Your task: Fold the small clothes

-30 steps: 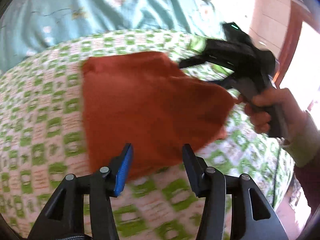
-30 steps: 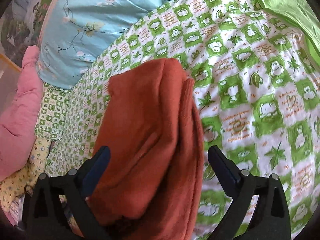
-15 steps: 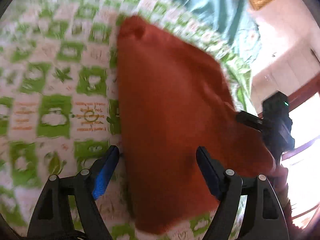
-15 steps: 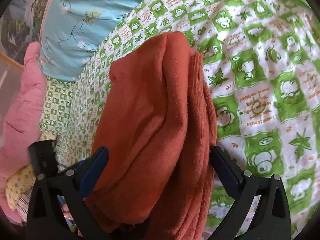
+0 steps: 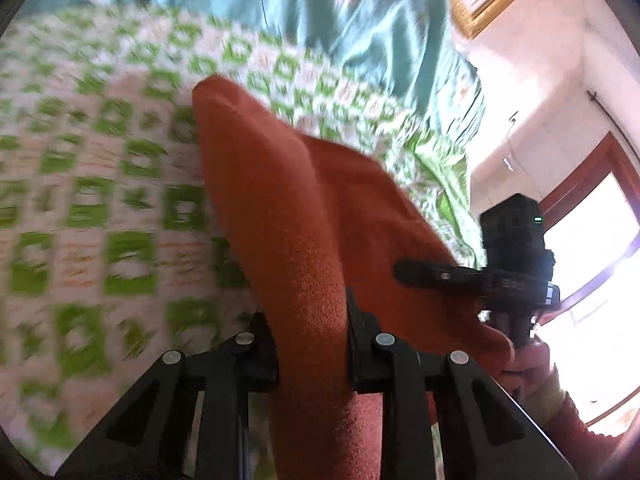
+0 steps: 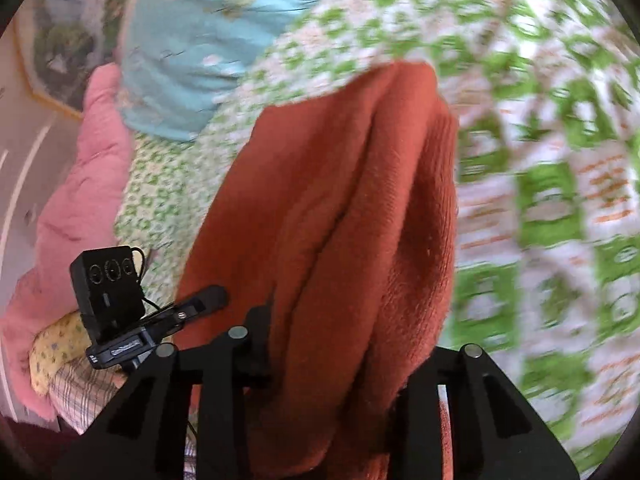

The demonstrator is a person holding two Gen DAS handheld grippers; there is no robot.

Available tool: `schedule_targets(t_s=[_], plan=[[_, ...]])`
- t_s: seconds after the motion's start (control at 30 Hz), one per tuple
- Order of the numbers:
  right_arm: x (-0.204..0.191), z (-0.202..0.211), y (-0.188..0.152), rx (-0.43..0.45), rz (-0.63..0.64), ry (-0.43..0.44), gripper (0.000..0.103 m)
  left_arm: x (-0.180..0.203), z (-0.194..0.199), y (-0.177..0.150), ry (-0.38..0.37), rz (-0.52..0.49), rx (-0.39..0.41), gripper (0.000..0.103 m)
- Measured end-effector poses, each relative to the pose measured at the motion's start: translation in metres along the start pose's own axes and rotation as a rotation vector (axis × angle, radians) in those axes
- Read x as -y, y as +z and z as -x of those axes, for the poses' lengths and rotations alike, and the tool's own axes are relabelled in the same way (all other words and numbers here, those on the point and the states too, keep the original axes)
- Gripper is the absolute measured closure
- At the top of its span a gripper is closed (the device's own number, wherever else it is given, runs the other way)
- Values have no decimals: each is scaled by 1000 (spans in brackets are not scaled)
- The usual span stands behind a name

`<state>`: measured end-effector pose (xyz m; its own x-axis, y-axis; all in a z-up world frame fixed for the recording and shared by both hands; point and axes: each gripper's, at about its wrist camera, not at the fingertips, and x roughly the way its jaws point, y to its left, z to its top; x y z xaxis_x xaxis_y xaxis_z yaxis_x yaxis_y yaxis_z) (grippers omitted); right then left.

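On the green-checked bedspread (image 5: 92,208), my left gripper (image 5: 308,340) and right gripper (image 6: 320,344) are both closing, each pinching a near corner of the rust-red fleece garment (image 5: 280,200); its far end lies on the bed. The thick bunched layers could slip free, undoing the fold.

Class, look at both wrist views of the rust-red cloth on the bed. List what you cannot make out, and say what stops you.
- Left view: left tool pads, covered by the cloth; its jaws are closing on it.
- Right view: right tool pads, buried in cloth; jaws closing.
- Both views: quilt print, motion-blurred.
- Cloth's near end, cut off by the bottom edge.
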<state>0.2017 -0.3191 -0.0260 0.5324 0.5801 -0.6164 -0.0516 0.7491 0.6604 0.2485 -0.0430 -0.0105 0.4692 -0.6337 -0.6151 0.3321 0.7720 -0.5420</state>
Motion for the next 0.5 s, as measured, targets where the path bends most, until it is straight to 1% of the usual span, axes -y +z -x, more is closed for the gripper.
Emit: schedule_targets(t_s=[0.07, 0.17, 0.23, 0.3, 0.37, 0.43, 0.47, 0.5], plan=[[-20, -11, -8, -10, 39, 62, 70, -4, 38, -14, 20, -8, 47, 80], [-44, -34, -18, -37, 81, 134, 71, -19, 81, -32, 45, 11, 97, 80], [-66, -58, -26, -66, 124, 185, 71, -33, 103, -45, 65, 36, 114, 80], [-79, -79, -31, -97, 140, 207, 71, -54, 121, -60, 93, 78, 128, 80], [-89, -102, -35, -133, 157, 201, 71, -77, 127, -72, 120, 139, 122, 79], [-94, -123, -39, -165, 170, 169, 71, -94, 126, -82, 151, 178, 101, 78], [-93, -130, -40, -170, 164, 146, 68, -100, 122, -87, 169, 194, 84, 76], [-93, -133, -41, -171, 161, 125, 58, -104, 119, -91, 180, 211, 76, 73]])
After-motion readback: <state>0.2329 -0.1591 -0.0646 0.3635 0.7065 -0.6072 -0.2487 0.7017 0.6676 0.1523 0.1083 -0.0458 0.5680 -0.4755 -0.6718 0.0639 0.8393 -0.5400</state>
